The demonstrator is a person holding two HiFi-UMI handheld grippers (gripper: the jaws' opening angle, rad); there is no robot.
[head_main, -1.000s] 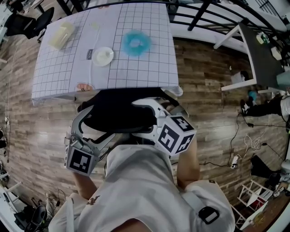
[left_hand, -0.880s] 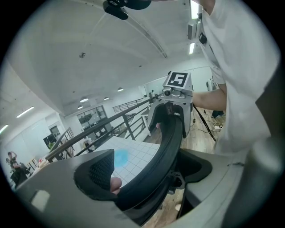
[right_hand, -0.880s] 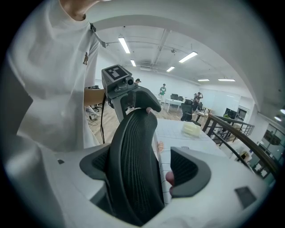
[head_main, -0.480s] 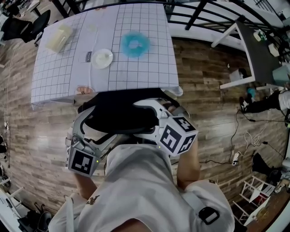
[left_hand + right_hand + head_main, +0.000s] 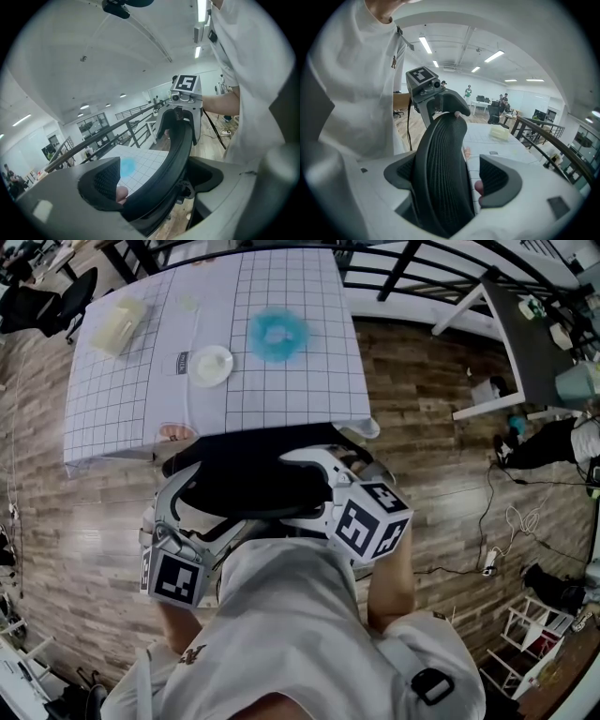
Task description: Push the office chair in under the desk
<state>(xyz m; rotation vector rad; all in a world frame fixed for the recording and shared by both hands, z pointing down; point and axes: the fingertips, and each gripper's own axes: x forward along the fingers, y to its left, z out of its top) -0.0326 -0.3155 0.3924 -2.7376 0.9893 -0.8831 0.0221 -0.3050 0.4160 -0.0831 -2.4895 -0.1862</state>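
Observation:
The black office chair point(image 5: 248, 479) stands at the near edge of the desk point(image 5: 122, 409), which wears a white grid cloth; its seat is hidden under the backrest and my body. My left gripper point(image 5: 173, 498) and right gripper point(image 5: 314, 470) both straddle the top of the backrest. In the left gripper view the curved backrest rim point(image 5: 171, 159) runs between the jaws of my left gripper point(image 5: 154, 187), with a gap by the left pad point(image 5: 101, 180). In the right gripper view the mesh back point(image 5: 440, 173) sits inside my right gripper point(image 5: 450, 178), clear of the right pad point(image 5: 499, 178). Both stand open.
On the desk lie a blue fluffy thing point(image 5: 275, 334), a white dish point(image 5: 211, 364) and a pale box point(image 5: 117, 322). A second desk point(image 5: 525, 343) stands at the right, cables point(image 5: 487, 559) trail on the wood floor, and another black chair point(image 5: 56, 296) is far left.
Almost nothing: the view has drifted slightly and the left gripper's marker cube sits a touch lower. Both grippers stay on the backrest.

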